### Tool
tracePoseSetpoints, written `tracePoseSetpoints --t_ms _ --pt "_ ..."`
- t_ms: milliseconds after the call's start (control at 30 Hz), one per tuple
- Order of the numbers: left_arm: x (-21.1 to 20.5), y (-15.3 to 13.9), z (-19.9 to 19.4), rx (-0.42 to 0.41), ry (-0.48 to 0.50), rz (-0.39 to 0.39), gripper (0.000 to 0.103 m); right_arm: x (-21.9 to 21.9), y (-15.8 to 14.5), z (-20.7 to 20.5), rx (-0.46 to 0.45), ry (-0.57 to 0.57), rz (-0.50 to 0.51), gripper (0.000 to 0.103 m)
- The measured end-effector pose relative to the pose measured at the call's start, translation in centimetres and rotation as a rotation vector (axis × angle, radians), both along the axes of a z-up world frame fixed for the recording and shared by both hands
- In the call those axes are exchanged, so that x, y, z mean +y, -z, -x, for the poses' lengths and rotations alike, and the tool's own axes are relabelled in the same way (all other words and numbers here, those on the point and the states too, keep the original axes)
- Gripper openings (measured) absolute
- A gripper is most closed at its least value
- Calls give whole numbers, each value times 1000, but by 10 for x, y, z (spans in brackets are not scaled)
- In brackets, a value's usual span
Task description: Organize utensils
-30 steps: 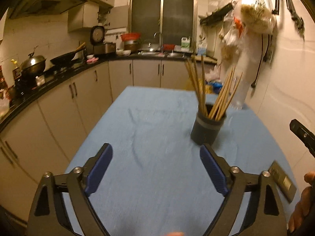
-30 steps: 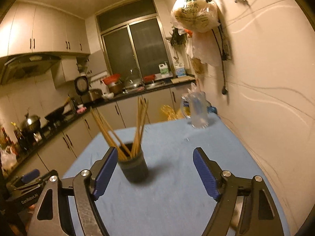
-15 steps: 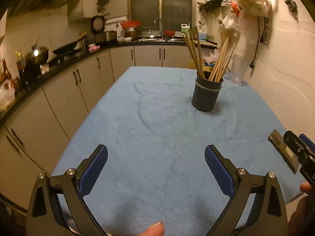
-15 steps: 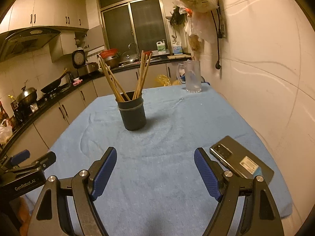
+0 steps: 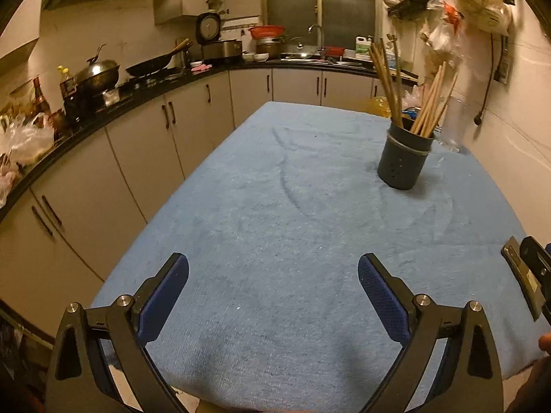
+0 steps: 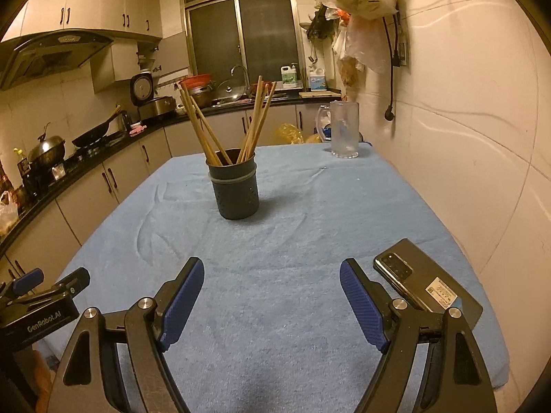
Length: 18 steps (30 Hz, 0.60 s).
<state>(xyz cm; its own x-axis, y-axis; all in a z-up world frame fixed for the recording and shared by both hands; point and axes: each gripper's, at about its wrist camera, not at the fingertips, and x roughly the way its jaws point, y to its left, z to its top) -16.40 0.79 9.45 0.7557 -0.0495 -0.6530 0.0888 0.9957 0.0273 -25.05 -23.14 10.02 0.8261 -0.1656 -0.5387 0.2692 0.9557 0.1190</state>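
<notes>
- Tongs came first in both views: the left tongs (image 5: 273, 284) and the right tongs (image 6: 272, 287) hung spread wide over the near edge of the worktop (image 6: 292, 241), each released and gripping nothing.
- Phone (image 6: 427, 287) lay flat on the blue cloth just beside the right tongs' outer finger, near the worktop's right edge; a careless swing forward or outward from there could have nudged it off.
- Cloth (image 5: 275, 206) covered the whole worktop with soft creases across its middle; tongs dragged low might have snagged it and pulled along whatever stood on it.
- Holder (image 6: 236, 186), dark and perforated, stood upright well beyond both tongs, toward the far half of the worktop.
- Chopsticks (image 6: 255, 120) leaned out of it in two loose fans, so they already seemed gathered, and no stray utensil showed on the cloth. Their long splayed tops looked the likeliest hazard: an approach from the side could have caught them and tipped the holder, scattering the lot.
- Glass mug (image 6: 344, 129) stood farther back by the wall, apart from the holder; a toppling holder or an overreach might have knocked it.
</notes>
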Motion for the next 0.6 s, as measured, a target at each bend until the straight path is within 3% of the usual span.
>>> tracePoseSetpoints --t_ms 600 --pt "-4 4 3 -3 17 -37 98 12 2 -5 27 -37 26 85"
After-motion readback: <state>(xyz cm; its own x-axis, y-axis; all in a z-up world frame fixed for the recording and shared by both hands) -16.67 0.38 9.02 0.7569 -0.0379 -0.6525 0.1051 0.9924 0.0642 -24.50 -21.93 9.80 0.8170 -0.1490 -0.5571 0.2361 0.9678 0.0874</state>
